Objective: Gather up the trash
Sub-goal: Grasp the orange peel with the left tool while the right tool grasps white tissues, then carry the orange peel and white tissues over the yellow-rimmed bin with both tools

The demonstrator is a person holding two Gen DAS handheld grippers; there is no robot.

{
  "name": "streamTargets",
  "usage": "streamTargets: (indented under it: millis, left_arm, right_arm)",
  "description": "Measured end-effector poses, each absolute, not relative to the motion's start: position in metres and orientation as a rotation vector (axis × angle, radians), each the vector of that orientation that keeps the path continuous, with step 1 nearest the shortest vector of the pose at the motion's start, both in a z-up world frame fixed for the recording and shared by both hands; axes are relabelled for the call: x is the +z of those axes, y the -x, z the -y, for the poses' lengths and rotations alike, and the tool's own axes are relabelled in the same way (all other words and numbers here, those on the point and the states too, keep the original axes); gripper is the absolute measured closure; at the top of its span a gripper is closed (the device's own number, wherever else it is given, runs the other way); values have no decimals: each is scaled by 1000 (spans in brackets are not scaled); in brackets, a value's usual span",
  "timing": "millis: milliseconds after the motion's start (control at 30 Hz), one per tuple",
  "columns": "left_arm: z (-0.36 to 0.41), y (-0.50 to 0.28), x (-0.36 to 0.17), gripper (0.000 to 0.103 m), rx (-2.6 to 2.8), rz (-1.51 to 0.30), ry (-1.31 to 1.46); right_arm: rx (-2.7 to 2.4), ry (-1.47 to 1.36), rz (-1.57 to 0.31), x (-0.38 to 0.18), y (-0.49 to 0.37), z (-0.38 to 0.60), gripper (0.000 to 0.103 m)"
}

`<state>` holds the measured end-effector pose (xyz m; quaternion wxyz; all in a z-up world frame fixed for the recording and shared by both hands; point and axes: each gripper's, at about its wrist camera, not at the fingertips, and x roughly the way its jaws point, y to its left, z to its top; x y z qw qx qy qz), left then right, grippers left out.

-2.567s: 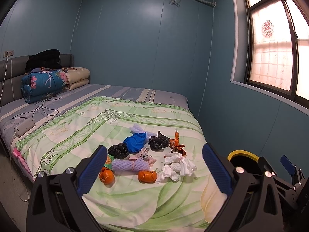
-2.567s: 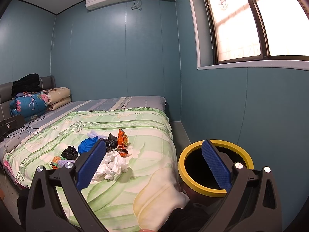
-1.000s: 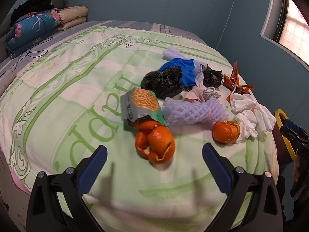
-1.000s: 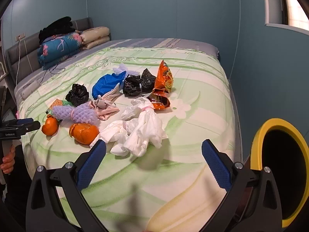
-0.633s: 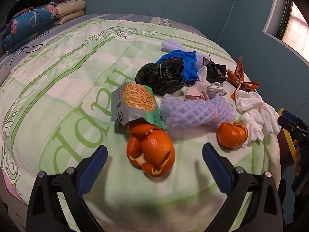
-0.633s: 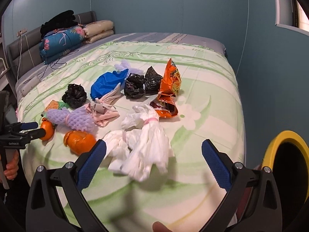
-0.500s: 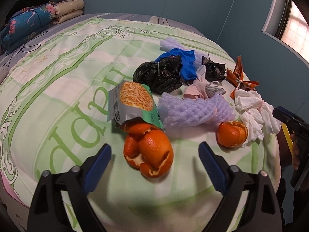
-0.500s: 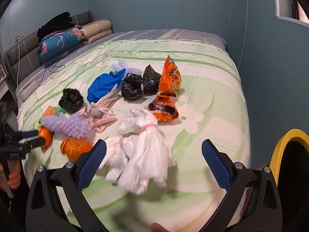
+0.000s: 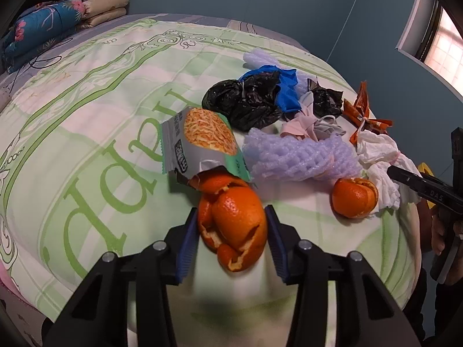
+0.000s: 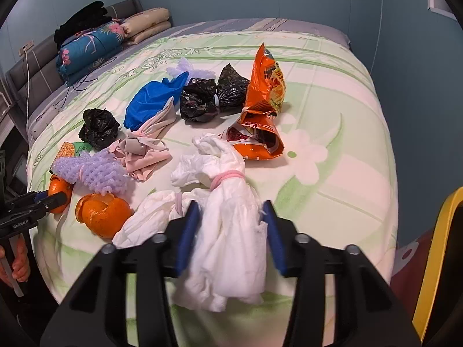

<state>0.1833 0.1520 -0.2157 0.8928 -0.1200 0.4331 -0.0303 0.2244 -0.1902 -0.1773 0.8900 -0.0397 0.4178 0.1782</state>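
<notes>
Closing in: left gripper (image 9: 231,225) jaws just closed, pinching orange peel (image 9: 234,225) near bed's (image 9: 86,115) front edge. Right gripper (image 10: 230,231) just closed too, squeezing white tissue bundle (image 10: 228,237), long way pointing up bed.

My two views are evenly lit, rather dim and cool – daylight glows overexposed in the window (image 9: 447,49) at upper right. Soft shadows pool on the bedspread (image 9: 86,133) under my claws. Fisheye bends the edges – black corners, slight blur low down
</notes>
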Motion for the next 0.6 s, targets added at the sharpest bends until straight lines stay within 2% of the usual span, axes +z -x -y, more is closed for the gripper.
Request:
streamTargets:
  millis: [33,233,600]
  left_arm:
    - [-152,-182,-215,62,-65,-897,250]
    - [-152,-171,-209,63,-82,-885,267]
    - [-150,-142,-179,63,-92,-820,264]
  right_arm:
    - [375,79,-866,-177,-223,190,76]
    - [375,61,-817,-160,-208,195,86]
    - [448,-62,-756,-121,-184,218,87]
